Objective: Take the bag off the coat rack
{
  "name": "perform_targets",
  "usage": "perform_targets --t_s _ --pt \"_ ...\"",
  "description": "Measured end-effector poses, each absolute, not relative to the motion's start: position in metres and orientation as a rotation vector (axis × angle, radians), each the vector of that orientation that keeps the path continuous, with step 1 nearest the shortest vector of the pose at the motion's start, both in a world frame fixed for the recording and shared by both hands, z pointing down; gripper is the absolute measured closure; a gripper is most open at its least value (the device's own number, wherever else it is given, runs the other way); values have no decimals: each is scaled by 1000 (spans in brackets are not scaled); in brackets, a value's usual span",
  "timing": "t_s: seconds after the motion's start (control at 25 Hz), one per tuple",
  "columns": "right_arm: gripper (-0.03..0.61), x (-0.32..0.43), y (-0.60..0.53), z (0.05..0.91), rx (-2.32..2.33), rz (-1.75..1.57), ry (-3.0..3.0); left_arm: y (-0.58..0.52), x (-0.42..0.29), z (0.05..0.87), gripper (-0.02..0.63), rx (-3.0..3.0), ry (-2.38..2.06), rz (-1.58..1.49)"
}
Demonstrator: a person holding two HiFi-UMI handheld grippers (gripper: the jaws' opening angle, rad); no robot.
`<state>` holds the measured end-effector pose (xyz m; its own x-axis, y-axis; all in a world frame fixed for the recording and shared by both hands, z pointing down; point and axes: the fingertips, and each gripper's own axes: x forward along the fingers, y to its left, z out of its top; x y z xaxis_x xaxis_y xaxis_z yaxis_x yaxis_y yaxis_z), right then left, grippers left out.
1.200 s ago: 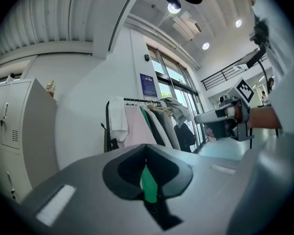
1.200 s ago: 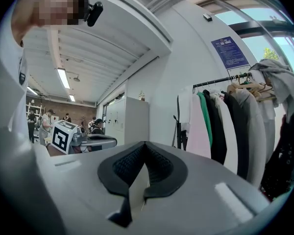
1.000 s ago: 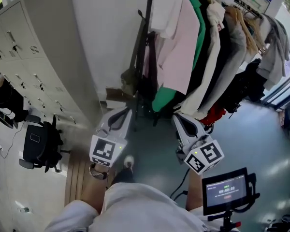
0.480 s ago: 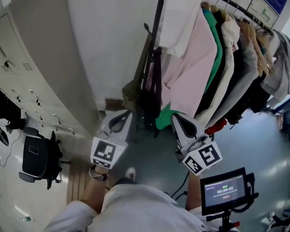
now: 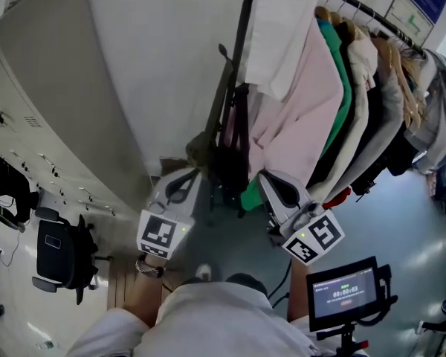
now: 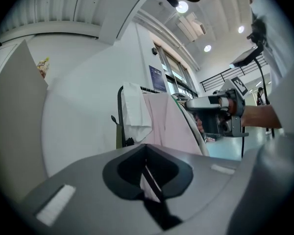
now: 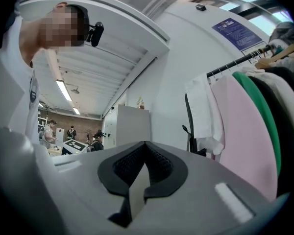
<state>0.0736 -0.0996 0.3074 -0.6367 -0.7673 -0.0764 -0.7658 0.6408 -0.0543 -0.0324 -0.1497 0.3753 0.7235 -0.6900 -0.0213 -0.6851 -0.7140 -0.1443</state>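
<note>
We are at the approach. The left gripper (image 5: 186,175) and the right gripper (image 5: 272,180) both hang short of the coat rack (image 5: 243,32), their fingers closed on nothing. The olive bag (image 5: 200,144) hangs by its strap at the rack's left end, beside the pink garment (image 5: 297,103). Next, we judge, the fingers must open and reach that strap. The head view shows the bag's whole body; the left gripper view catches only an olive sliver by the post.

Standing on the grey floor (image 5: 401,229) close to the wall (image 5: 163,58): a black rack (image 5: 242,50); carrying a white top (image 5: 282,28), a pink coat (image 5: 301,117), a green one (image 5: 343,80) and darker ones along the rail (image 5: 360,7); holding an olive bag (image 5: 199,149) by its strap at the end post; also sitting on that floor, a chair (image 5: 59,255) beside lockers (image 5: 30,125).
</note>
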Motion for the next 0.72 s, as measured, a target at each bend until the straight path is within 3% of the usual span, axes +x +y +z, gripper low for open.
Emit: perform_targets --t_s 0.72 --pt "577 81 -117 304 -1161 74 2869 -169 -18 363 614 -2706 1283 -51"
